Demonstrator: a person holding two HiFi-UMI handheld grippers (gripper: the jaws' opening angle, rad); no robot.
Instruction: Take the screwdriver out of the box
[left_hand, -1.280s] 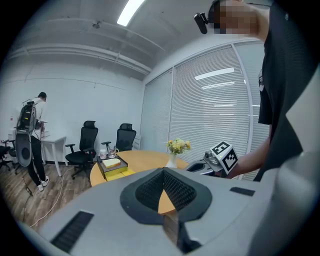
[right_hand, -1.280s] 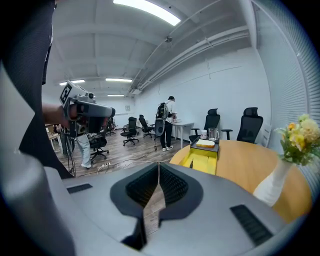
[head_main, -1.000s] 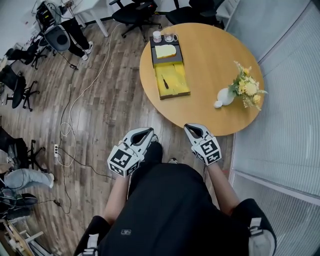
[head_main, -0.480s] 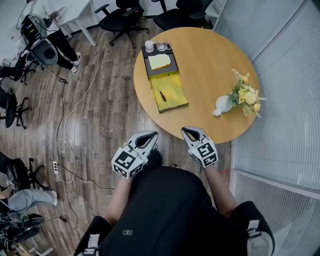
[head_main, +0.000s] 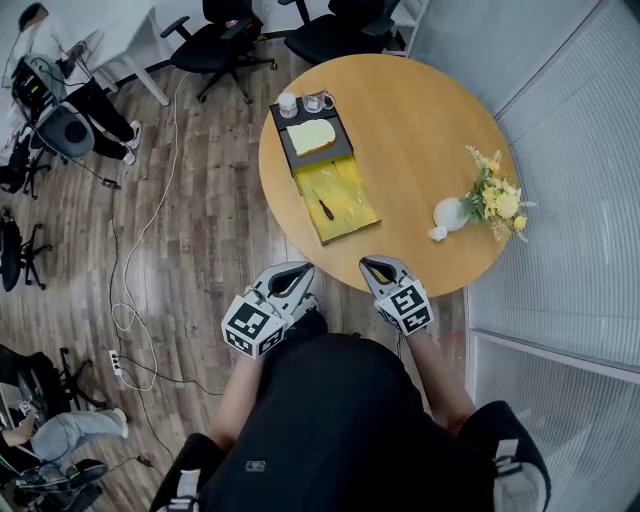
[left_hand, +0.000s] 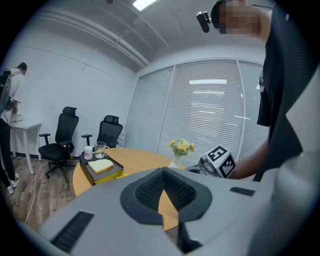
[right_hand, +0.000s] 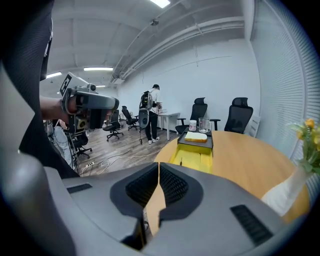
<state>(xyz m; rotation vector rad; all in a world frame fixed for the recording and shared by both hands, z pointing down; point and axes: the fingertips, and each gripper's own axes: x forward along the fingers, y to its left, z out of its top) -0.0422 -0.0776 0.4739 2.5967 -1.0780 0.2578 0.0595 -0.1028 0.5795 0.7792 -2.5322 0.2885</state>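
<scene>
Head view: both hands are held low in front of the body, at the near side of the table.
Seen from above, the left gripper (head_main: 298, 272) and right gripper (head_main: 373, 266) point forward and slightly down, the right at the near rim of the round table (head_main: 420, 120) and the left over the wooden floor (head_main: 200, 230) beside it. The screwdriver (head_main: 326, 210) lies in the yellow box (head_main: 352, 190), well apart from both (a black tray (head_main: 300, 155) with bread adjoins the box's far end). A vase (head_main: 450, 216) of flowers stands to the right. Left gripper view: its jaws are closed together with nothing between them. Right gripper view: its jaws are also closed on nothing, and the box lies ahead across bare tabletop.
</scene>
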